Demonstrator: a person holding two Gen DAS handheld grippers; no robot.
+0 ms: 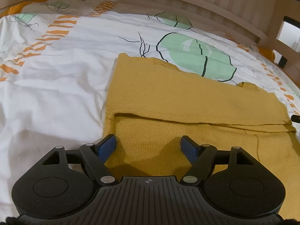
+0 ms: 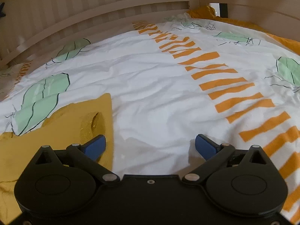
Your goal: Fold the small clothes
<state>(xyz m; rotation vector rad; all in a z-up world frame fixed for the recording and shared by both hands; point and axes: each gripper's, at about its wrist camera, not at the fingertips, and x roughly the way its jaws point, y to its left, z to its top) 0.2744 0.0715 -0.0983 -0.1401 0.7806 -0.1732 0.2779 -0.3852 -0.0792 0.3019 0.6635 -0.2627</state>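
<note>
My left wrist camera is sitting just behind the left tool [image 1: 148, 144], looking forward and steeply down along its fingers at close range over the mustard knit garment [image 1: 168, 103] lying on the bed [image 1: 56, 84], with the slatted wooden bed frame [image 1: 187, 1] closing the far side. My right wrist camera is riding behind the right tool [image 2: 150, 146] at a similar downward tilt, facing mostly bare printed cover. Both views are sharing that garment [image 2: 65, 131], which is showing only at the right view's lower left, along with the cover's green leaf print and the frame.
</note>
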